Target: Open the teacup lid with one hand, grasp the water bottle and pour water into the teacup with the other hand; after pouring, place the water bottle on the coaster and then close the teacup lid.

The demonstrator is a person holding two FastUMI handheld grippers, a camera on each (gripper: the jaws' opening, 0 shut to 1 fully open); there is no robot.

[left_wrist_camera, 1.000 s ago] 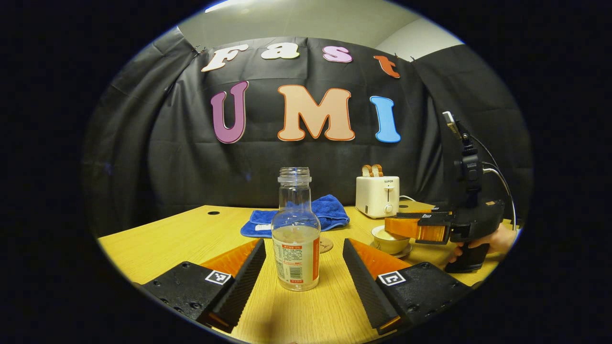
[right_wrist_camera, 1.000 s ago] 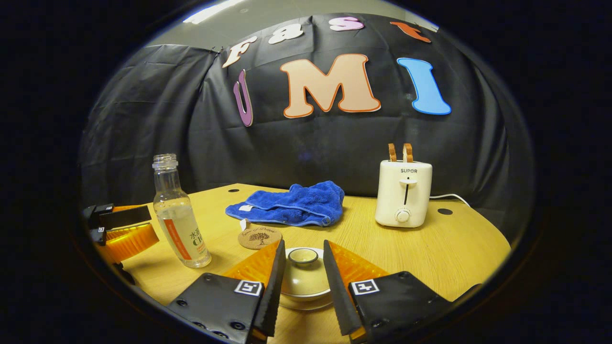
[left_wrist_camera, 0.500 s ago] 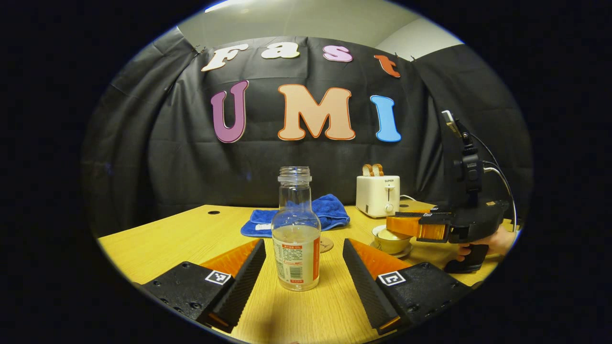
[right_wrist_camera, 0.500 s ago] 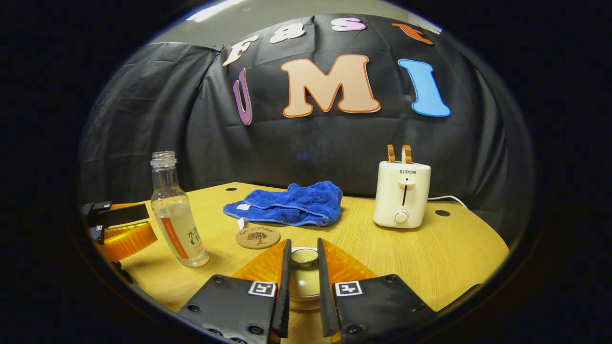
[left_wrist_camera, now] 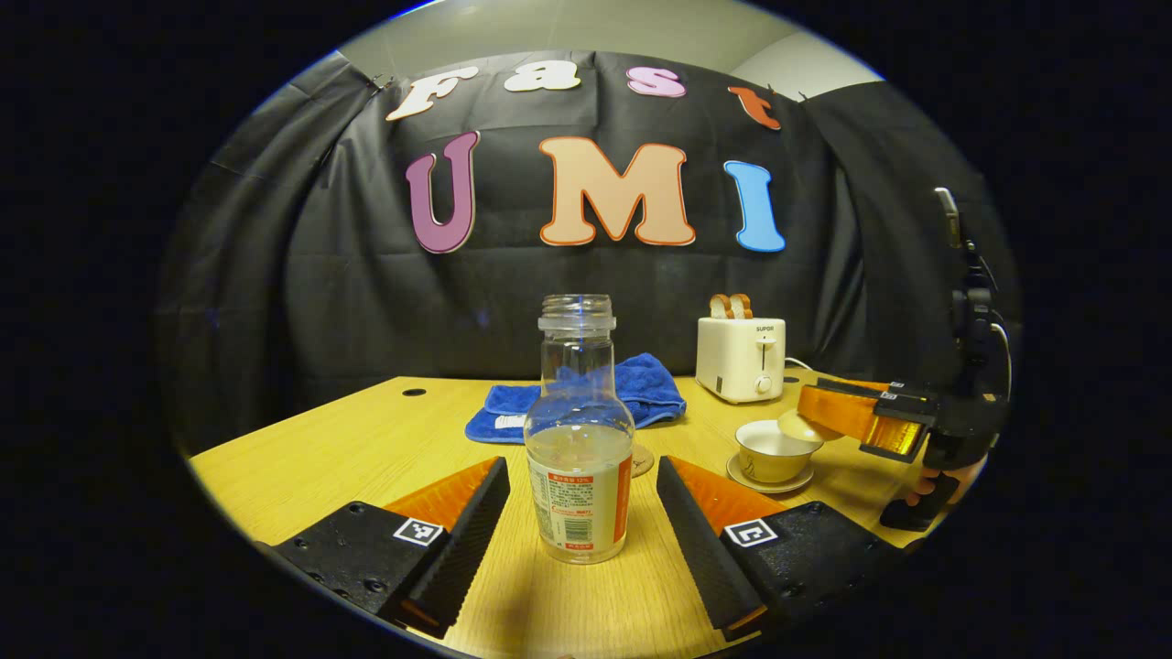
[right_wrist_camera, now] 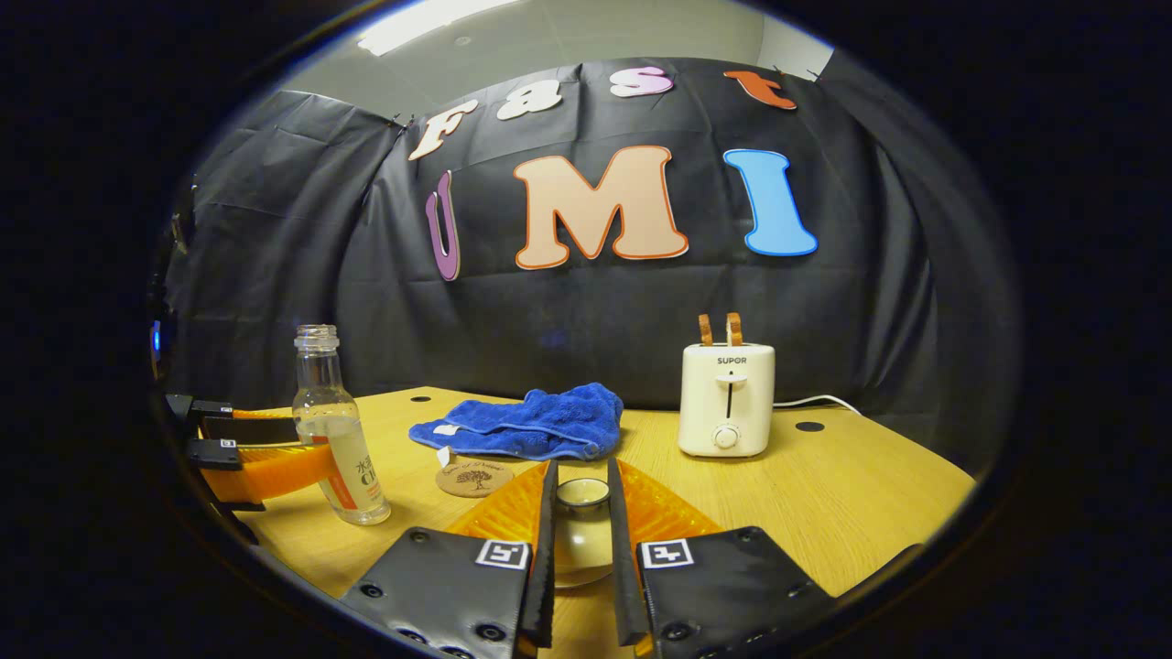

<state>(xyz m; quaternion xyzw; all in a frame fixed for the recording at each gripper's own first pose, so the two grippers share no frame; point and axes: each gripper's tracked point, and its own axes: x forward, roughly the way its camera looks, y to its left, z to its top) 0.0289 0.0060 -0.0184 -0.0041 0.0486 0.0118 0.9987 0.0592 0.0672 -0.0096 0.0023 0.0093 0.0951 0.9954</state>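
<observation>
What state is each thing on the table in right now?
Lid: off the cup, held in the right hand-held gripper.
Cup: open, on its saucer.
Bottle: upright, uncapped, partly full, between the open fingers of the left hand-held gripper, not gripped.
Coaster: bare.
Towel: crumpled.
Toaster: two slices standing up in it.

Your left hand-held gripper (left_wrist_camera: 582, 522) stands open, its fingers either side of the uncapped water bottle (left_wrist_camera: 580, 448) without touching it. The bottle stands upright on the bench (left_wrist_camera: 348, 453), partly filled. To your right, the right hand-held gripper (left_wrist_camera: 829, 423) holds the teacup lid (left_wrist_camera: 798, 426) tilted, just beside the open teacup (left_wrist_camera: 772, 450) on its saucer (left_wrist_camera: 769, 480).
</observation>
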